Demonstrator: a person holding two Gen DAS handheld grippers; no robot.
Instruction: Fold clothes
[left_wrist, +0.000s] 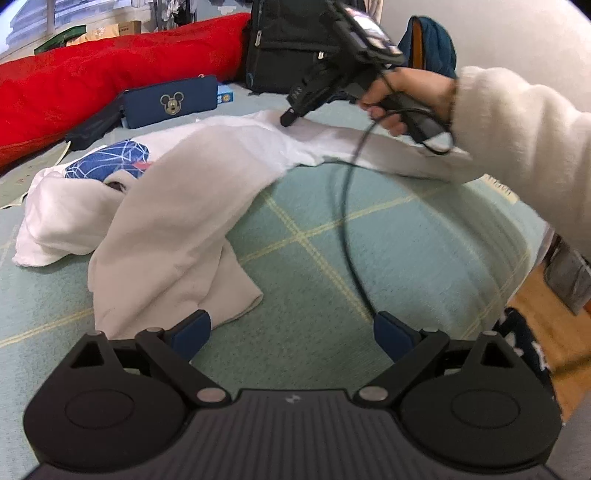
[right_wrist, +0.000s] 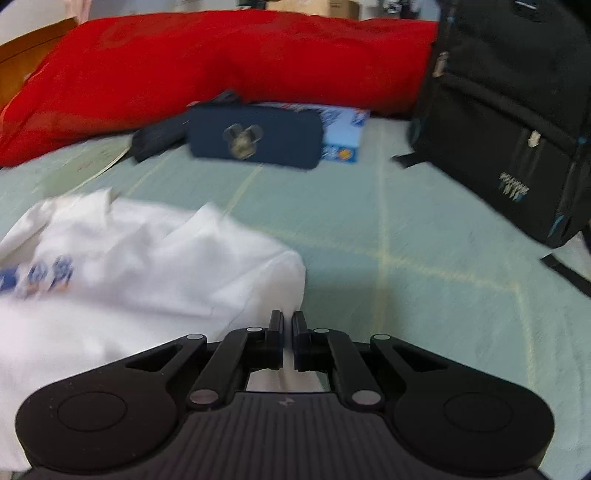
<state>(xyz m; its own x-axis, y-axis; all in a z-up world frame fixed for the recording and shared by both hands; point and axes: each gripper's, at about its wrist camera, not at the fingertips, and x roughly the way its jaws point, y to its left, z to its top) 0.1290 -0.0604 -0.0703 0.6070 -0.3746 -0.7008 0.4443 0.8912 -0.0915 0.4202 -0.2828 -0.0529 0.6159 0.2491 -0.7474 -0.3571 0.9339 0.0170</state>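
A white shirt with a blue print lies crumpled on the pale green checked bed sheet. My left gripper is open just above the sheet, and its left finger is at the shirt's near corner. A hand in a cream sleeve holds my right gripper, whose tip meets the shirt's far edge. In the right wrist view the right gripper is shut, with the shirt running in under and between its fingers.
A red quilt lies along the back, with a navy Mickey pouch and a black backpack in front of it. A blue box sits by the pouch. A black cable hangs over the sheet. The bed's edge and wooden floor are on the right.
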